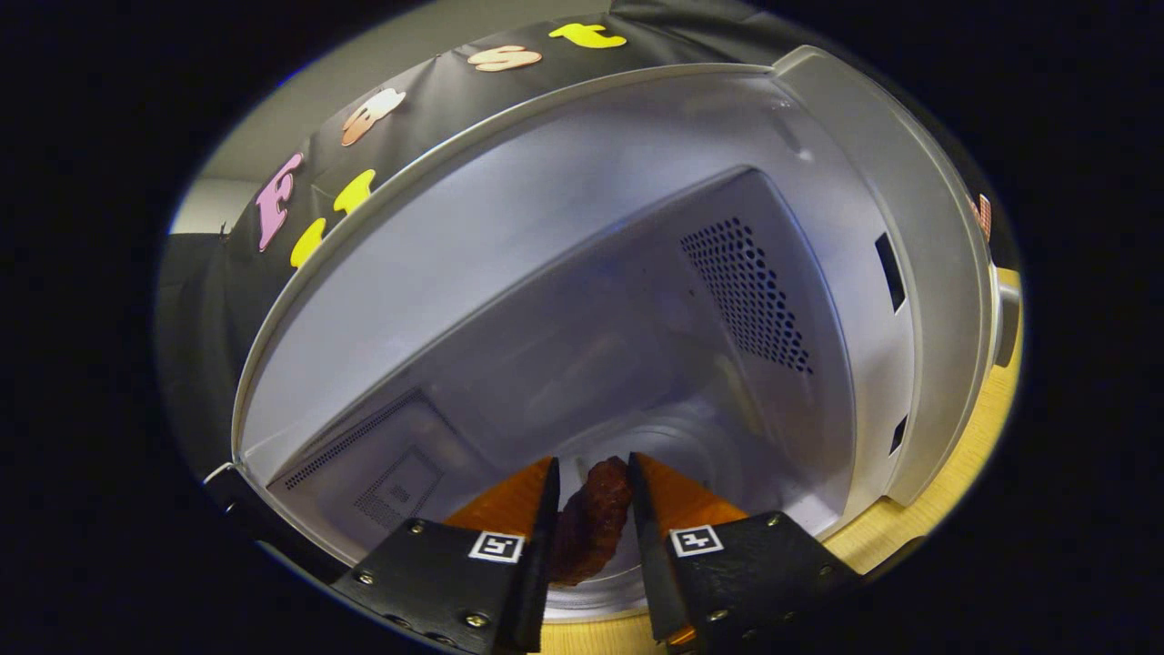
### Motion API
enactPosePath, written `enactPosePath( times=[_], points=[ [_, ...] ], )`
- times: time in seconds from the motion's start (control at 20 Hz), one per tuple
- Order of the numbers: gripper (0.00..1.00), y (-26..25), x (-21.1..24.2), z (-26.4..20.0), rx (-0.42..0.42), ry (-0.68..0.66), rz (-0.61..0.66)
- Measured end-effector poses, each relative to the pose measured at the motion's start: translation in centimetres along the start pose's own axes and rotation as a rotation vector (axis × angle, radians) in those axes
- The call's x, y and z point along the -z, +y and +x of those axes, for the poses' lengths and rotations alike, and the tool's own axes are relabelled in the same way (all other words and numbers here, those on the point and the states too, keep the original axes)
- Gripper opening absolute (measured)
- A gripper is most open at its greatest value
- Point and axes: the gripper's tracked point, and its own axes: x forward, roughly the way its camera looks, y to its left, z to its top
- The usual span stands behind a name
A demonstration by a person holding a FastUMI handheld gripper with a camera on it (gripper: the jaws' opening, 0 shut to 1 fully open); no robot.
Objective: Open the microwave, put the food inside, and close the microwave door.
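Tilted tongs (pixel 593 487) reach into the open microwave (pixel 637 273), pinching the dark food (pixel 596 518) between both fingers.

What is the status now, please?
Gripper shut on brown food piece. Food at open microwave mouth, above turntable. Nothing in the way.

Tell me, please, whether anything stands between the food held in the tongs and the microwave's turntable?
Nothing visible does. The microwave is open, and the tongs hold the dark food at the mouth of the cavity, with the bare turntable just beyond.
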Motion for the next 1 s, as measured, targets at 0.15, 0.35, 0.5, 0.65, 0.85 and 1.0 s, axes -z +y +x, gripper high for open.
enactPosePath(
  times=[0.15, 0.35, 0.5, 0.65, 0.85, 1.0],
  points=[
    [0.75, -0.1, 0.1, -0.3, -0.005, 0.005, -0.029],
    [0.95, 0.6, -0.6, -1.6, -0.024, -0.018, -0.103],
    [0.95, 2.8, -0.3, -4.2, -0.097, 0.004, -0.156],
    [0.96, 5.0, 0.2, -8.3, -0.187, 0.032, -0.246],
    [0.96, 9.2, 1.0, -15.7, -0.368, 0.057, -0.337],
    [0.96, 12.1, 0.6, -21.4, -0.48, 0.024, -0.387]
  ],
)
